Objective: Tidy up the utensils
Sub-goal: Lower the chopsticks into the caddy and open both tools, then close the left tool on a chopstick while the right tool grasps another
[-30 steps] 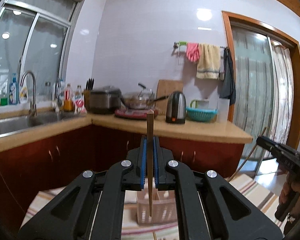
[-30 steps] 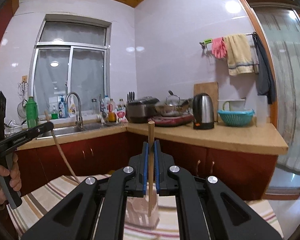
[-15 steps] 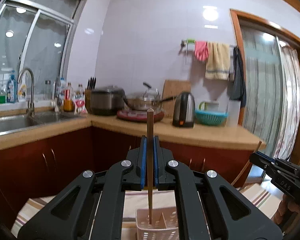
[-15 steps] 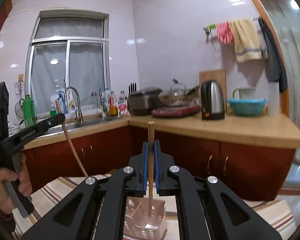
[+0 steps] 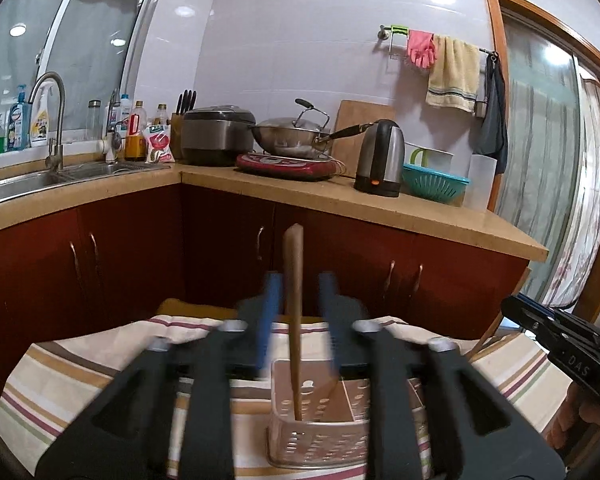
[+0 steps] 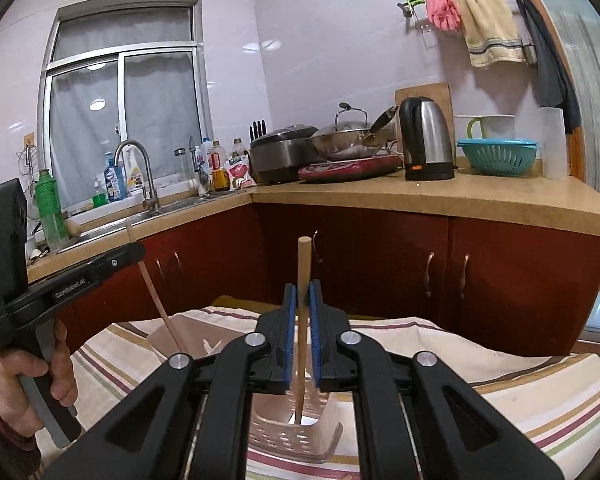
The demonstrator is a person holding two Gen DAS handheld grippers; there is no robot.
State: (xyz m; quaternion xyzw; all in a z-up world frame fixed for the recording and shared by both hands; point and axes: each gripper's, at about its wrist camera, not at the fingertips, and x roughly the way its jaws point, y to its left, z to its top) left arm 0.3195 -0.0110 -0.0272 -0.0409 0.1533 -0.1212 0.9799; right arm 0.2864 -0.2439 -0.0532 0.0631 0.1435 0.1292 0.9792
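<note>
Left tongs (image 5: 296, 312), left wrist view: just opening, blue pads clear of upright chopstick (image 5: 293, 320), tip down in perforated basket (image 5: 320, 440) on striped cloth (image 5: 80, 368).

Right tongs (image 6: 301, 336), right wrist view: just opening, narrow gap, second chopstick (image 6: 302, 320) standing loose, tip inside the basket.

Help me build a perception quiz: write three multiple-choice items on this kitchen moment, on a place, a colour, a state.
1. The kettle stands: A in the sink; B on the counter beside the teal colander; C on the floor.
2. The glove on the wall rail is: A pink; B blue; C black.
3. The left claw is: A clamped on the chopstick; B open around it; C holding a spoon.
Answers: B, it sits on the worktop; A, plainly pink; B, jaws have just been opening, gaps either side of the chopstick.
</note>
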